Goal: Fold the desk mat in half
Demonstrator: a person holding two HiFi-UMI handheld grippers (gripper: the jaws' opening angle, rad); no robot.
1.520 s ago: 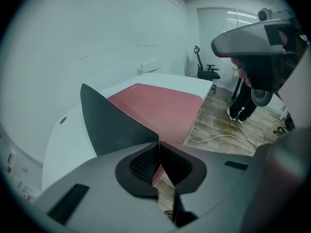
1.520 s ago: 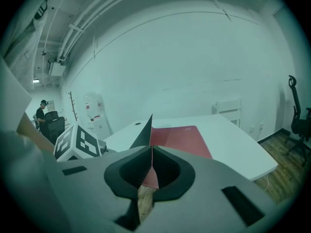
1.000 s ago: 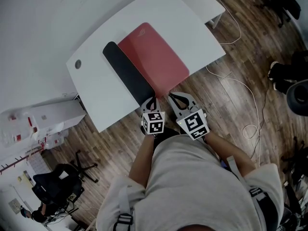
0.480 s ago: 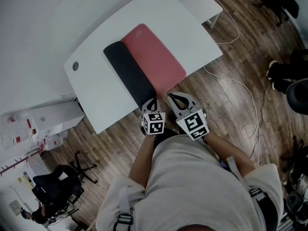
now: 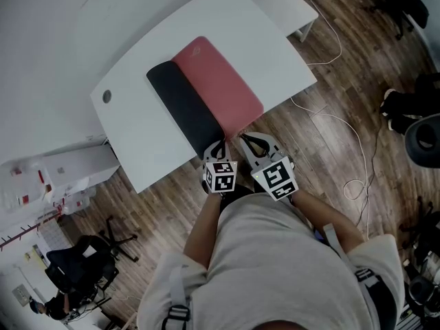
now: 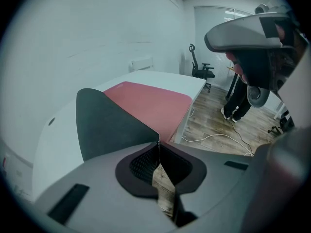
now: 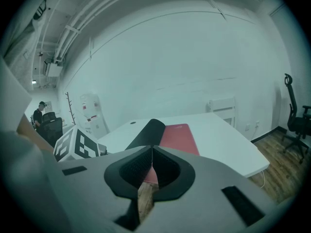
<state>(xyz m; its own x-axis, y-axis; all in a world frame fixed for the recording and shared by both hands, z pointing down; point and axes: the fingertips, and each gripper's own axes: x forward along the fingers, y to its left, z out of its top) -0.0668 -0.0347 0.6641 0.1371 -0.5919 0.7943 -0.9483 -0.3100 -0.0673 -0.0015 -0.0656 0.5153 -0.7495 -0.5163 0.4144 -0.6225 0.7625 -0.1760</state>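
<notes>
Mat point(image 5: 223, 88) flap wider, L gripper point(image 5: 218, 144), R gripper point(image 5: 244, 138) pinching edge

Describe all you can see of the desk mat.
The desk mat is thin and flexible, red on top, black underneath. It lies diagonally on the white table, its left long side curled over, black showing. At the table's near edge the left gripper and right gripper each pinch a corner.
</notes>
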